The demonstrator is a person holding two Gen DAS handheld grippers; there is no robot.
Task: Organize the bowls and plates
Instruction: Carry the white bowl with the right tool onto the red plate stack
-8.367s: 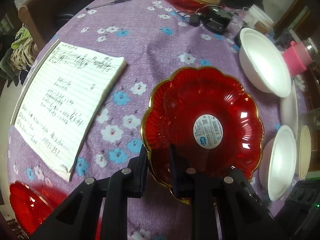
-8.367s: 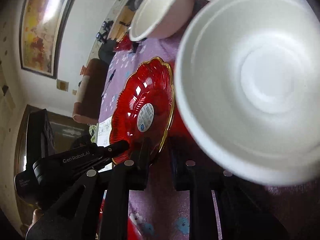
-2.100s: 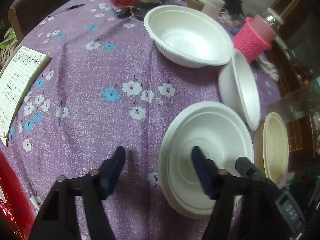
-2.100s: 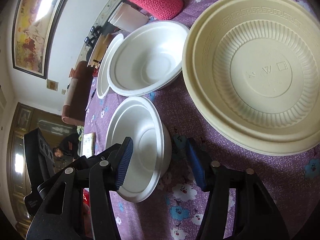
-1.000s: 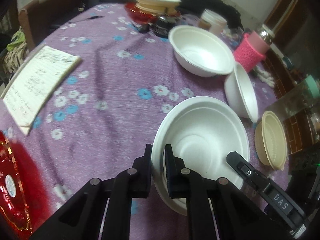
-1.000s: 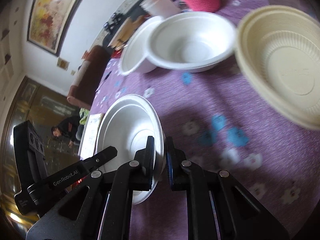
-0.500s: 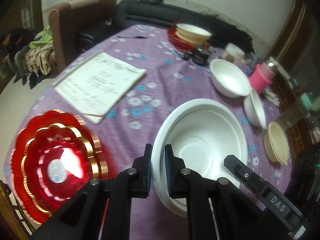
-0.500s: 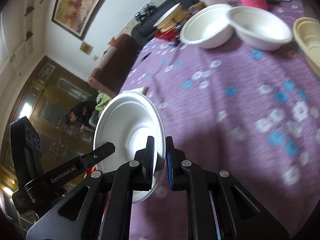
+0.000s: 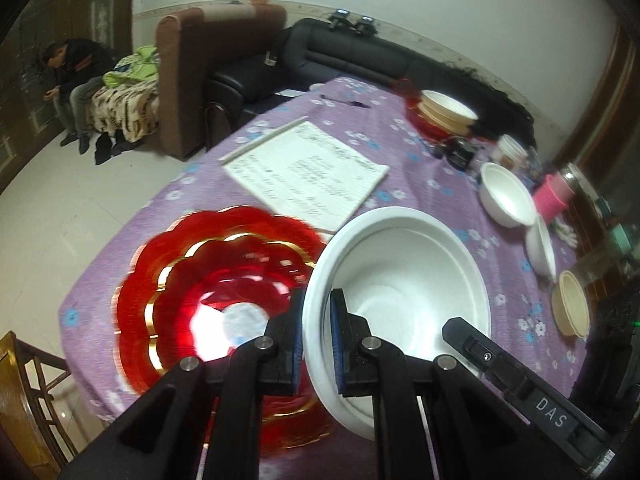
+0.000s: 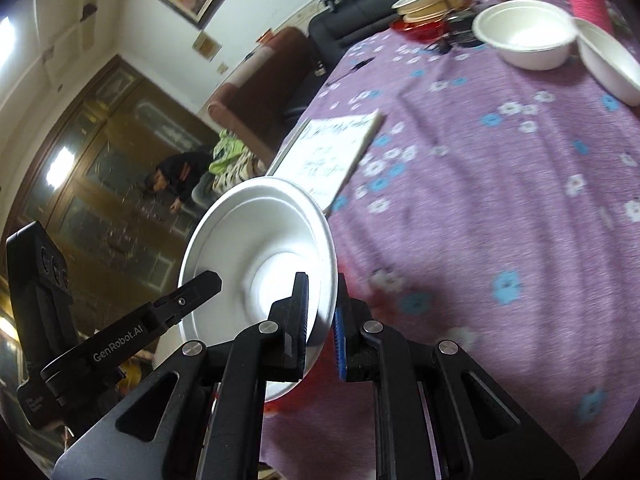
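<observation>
The white bowl (image 9: 404,280) has been carried off the middle of the table (image 10: 500,200) and now hangs above the stacked red plates (image 9: 208,280) at its edge; the left claw (image 9: 316,336) and right claw (image 10: 322,312) each pinch opposite rims, nearly shut on the thin wall, likely to keep it level; the bowl sits directly ahead of both.

"DAS" is being shown in pale letters on the black bar of the right tongs (image 9: 552,408), seen at the near right of the left wrist view. "GenRobot.AI" is being displayed on the black bar of the left tongs (image 10: 120,340), at the near left of the right wrist view. Handwriting on the notepad (image 9: 308,168) is being left unreadable by blur.
</observation>
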